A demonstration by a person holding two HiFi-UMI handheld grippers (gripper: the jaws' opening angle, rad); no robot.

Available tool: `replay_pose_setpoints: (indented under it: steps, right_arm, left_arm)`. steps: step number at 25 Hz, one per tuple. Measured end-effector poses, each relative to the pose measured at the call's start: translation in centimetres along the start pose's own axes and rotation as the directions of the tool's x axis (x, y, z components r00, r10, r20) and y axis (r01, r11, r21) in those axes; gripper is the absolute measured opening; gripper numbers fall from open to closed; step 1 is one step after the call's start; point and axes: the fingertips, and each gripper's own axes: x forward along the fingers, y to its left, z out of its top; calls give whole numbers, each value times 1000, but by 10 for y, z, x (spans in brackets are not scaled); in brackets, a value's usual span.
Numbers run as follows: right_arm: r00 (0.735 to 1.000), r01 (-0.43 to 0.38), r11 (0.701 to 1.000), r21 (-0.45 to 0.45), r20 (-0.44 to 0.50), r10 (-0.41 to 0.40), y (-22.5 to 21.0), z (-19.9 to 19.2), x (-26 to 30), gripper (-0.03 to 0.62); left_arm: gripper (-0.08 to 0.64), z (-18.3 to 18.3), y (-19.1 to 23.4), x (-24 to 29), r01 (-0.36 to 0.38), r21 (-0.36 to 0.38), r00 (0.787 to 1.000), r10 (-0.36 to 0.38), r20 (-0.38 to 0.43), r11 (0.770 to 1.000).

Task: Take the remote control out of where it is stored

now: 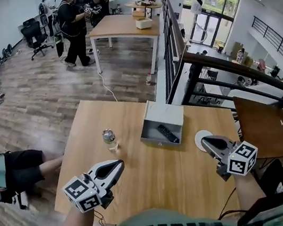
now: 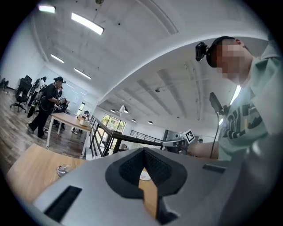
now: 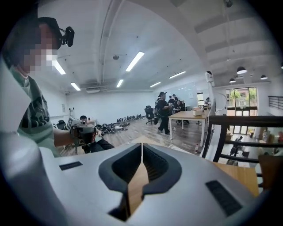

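Head view. Item: remote [image 1: 168, 133], black, lying inside an open grey box [image 1: 163, 114] on the worktop [image 1: 159, 184]. Item: my left claw [image 1: 120, 164], tips pressed together, nothing between, over the worktop near a small bottle [image 1: 109, 137]. The bottle stands upright, left of the box. Item: my right claw [image 1: 204, 141], likewise closed and empty, beside a white disc [image 1: 198, 140] just right of the box. Both claws are apart from the remote.

The wooden table [image 1: 158, 182] carries a small bottle [image 1: 109, 137], an open grey box [image 1: 165, 112] and a white disc [image 1: 198, 135].
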Motion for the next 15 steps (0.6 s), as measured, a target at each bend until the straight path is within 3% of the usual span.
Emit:
replay_pose_setpoints:
  steps: [3, 7, 12, 15]
  right_arm:
    - [995, -10, 997, -83, -99, 1, -24, 9, 20, -4]
    - [967, -39, 988, -149, -255, 0, -45, 14, 47, 58]
    - [899, -89, 983, -160, -438, 10, -64, 8, 86, 122]
    - [839, -124, 984, -126, -543, 37, -75, -3, 111, 170]
  left_arm:
    - [-9, -3, 9, 16, 6, 5, 1000, -6, -25, 1000]
    - [-9, -8, 22, 33, 25, 4, 999, -25, -41, 1000]
    - [-9, -17, 40, 47, 42, 8, 998, -41, -57, 999]
    - [-9, -25, 51, 53, 39, -7, 997, -39, -63, 999]
